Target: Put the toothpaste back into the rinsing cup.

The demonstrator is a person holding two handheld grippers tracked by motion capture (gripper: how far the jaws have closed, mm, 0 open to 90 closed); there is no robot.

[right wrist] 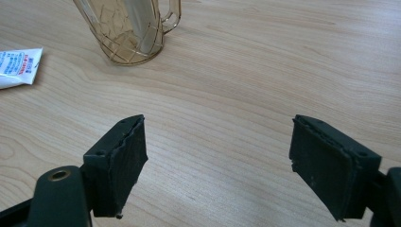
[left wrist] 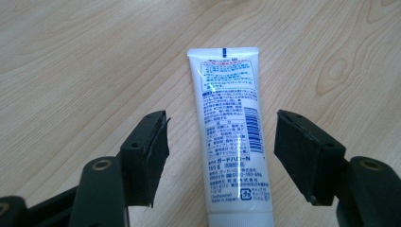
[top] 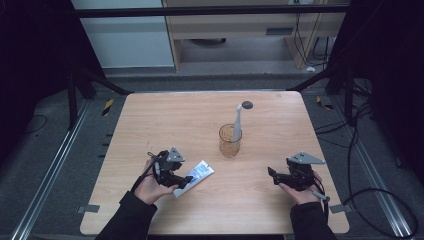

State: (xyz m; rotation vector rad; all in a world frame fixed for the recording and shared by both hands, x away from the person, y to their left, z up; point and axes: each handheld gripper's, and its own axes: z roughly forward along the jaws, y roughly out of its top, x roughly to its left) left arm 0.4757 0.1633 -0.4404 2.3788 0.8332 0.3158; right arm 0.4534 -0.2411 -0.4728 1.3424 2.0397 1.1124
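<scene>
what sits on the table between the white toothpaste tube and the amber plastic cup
Nothing: in the right gripper view, only bare wood separates the white toothpaste tube from the amber plastic cup.

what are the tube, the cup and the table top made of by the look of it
Tube: looks like soft glossy plastic, white and printed, with a sheen along its length and a flat crimped end.
Cup: clear amber plastic or glass, see-through with a moulded grid pattern; which one is unclear.
Table top: pale wood-grain surface, matte, probably laminate.
</scene>
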